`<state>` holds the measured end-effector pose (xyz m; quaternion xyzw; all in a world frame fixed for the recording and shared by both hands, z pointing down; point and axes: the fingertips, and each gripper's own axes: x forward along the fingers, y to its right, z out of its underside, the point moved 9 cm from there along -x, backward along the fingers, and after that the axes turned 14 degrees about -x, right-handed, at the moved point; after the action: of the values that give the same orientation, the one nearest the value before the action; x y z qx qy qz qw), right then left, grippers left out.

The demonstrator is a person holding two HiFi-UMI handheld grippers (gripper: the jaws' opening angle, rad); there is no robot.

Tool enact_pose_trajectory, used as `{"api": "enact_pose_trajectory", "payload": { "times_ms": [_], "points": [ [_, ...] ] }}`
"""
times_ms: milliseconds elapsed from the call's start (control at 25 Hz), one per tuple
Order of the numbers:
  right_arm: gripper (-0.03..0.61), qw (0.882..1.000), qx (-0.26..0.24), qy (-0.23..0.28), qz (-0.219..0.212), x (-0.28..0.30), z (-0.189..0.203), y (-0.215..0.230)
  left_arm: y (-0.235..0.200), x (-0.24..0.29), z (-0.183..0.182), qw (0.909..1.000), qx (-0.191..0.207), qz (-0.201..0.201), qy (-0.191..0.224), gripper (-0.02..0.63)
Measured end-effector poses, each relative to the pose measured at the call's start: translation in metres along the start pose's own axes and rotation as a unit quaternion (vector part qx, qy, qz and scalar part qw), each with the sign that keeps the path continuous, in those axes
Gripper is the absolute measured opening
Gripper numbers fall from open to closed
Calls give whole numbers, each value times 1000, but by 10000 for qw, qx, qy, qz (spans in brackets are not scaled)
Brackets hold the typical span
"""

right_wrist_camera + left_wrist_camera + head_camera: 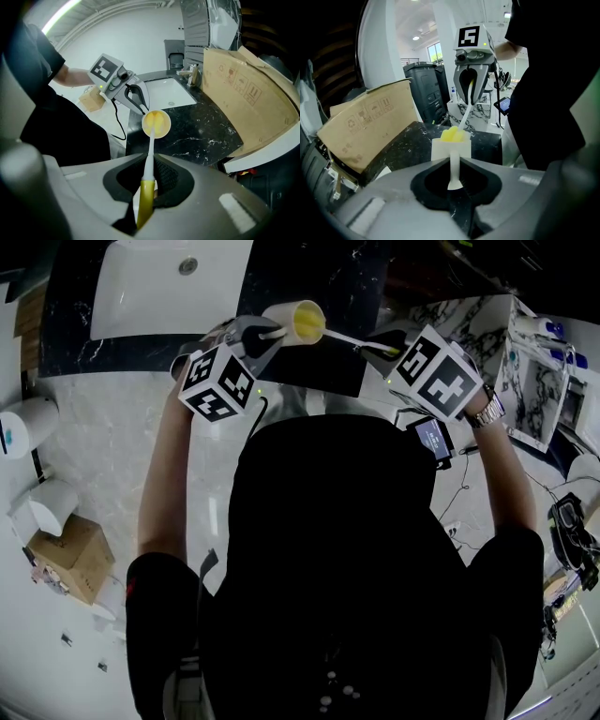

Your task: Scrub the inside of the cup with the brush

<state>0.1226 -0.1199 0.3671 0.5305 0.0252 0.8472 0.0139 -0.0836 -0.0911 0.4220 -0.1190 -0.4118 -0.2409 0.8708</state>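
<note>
My left gripper (267,334) is shut on the handle of a white cup (295,320), which lies tipped on its side with its mouth toward the right. In the left gripper view the cup (451,147) sits just past the jaws, its thin handle (454,168) pinched between them. My right gripper (380,348) is shut on the brush (345,337). The brush has a yellow grip (145,201) and a white shaft. Its yellow head (156,123) is inside the cup (164,133). Both grippers hang over the dark counter, facing each other.
A black marble counter (309,371) holds a white sink basin (169,287) with a faucet (190,72). A large cardboard sheet (248,93) leans behind the counter. A paper roll (23,423) and a cardboard box (70,559) are at the left; cables and a small screen (433,439) at the right.
</note>
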Motion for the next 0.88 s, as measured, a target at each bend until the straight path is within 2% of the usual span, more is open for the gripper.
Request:
{"api": "enact_pose_trajectory", "payload": {
  "times_ms": [480,880],
  "points": [
    [41,9999,93,42,106,-15,-3,-2,-2,-5,21,9961,-643,-136,582,44],
    [41,9994,202,199,190,-23,-3,-3,-1,-4,37,9859,-1213,-264,1119,44]
  ]
}}
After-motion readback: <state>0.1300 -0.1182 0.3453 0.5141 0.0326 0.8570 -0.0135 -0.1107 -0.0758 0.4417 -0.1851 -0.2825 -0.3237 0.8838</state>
